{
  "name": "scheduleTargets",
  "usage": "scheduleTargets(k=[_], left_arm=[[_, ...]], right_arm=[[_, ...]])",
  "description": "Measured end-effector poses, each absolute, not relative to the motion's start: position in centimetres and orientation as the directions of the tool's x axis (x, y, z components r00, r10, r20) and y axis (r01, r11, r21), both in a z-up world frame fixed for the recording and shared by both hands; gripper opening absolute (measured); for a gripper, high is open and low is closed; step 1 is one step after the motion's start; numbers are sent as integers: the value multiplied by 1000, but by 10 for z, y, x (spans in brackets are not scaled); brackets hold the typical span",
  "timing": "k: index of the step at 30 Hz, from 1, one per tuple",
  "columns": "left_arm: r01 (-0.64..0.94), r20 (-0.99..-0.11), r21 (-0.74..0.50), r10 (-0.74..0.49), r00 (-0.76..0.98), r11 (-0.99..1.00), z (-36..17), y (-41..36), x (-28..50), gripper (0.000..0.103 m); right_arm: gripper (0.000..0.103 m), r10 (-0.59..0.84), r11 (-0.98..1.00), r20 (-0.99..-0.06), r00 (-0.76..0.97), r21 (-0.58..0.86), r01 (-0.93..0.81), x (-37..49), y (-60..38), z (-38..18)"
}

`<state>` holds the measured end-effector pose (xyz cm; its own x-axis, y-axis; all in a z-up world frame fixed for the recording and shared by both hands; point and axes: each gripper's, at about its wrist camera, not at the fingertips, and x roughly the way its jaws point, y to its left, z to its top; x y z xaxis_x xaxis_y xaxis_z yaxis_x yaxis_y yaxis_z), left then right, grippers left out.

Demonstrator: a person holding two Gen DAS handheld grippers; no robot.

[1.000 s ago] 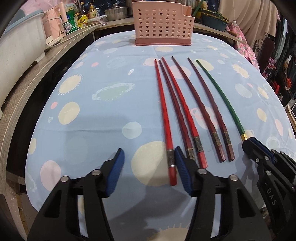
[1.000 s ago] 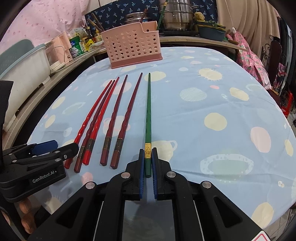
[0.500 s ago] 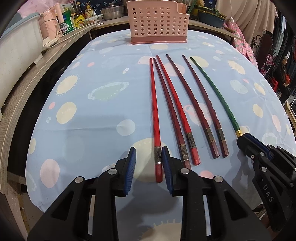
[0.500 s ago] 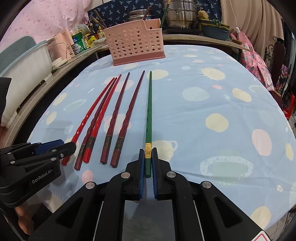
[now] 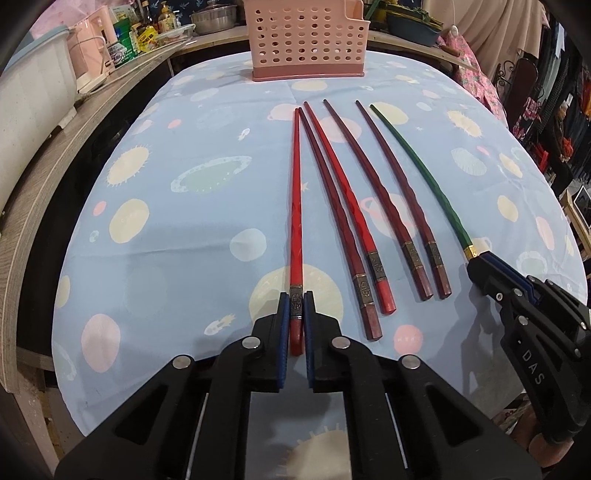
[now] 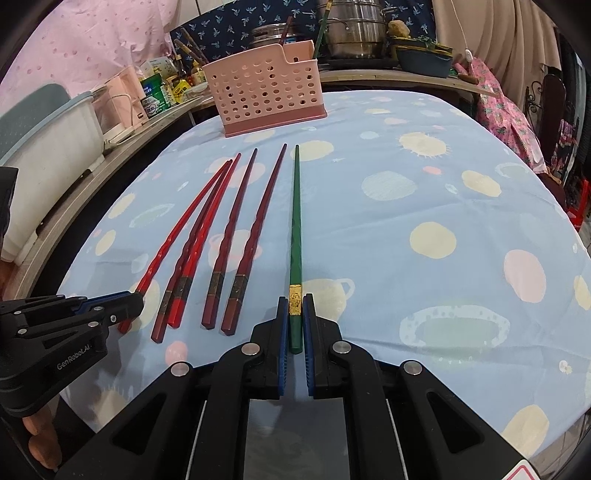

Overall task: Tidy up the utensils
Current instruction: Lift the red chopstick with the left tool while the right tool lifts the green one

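Several chopsticks lie side by side on the blue spotted tablecloth (image 5: 184, 229), tips toward a pink perforated utensil holder (image 5: 308, 40) at the far edge. My left gripper (image 5: 295, 304) is shut on the thick end of the leftmost bright red chopstick (image 5: 295, 206). My right gripper (image 6: 295, 308) is shut on the thick end of the green chopstick (image 6: 295, 229), the rightmost one, which also shows in the left wrist view (image 5: 424, 173). Between them lie a dark red chopstick (image 5: 332, 206), a bright red one (image 5: 345, 192) and two dark red ones (image 5: 380, 184).
The utensil holder also shows in the right wrist view (image 6: 266, 92). A wooden counter (image 5: 55, 155) curves along the left with a white tub (image 5: 29, 92), a pink kettle (image 5: 92, 48) and jars. Pots (image 6: 351, 33) stand behind the table.
My left gripper has moved right over the leftmost red chopstick and closed from wide open onto its thick end. My right gripper has stayed shut on the green chopstick.
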<state>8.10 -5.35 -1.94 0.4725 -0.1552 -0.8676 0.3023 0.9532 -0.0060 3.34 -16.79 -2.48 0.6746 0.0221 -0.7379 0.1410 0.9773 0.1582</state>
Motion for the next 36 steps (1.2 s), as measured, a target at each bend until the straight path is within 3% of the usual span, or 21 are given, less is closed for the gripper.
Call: scheduleTargets(k=[22, 36], left_arm=[[277, -873, -135, -246, 421, 951, -18, -38, 85, 7], [285, -856, -130, -253, 452, 950, 5, -29, 78, 7]], right_arm=[[7, 48, 971, -730, 682, 194, 139, 32, -172, -25], [7, 57, 965, -742, 668, 214, 155, 28, -176, -17]])
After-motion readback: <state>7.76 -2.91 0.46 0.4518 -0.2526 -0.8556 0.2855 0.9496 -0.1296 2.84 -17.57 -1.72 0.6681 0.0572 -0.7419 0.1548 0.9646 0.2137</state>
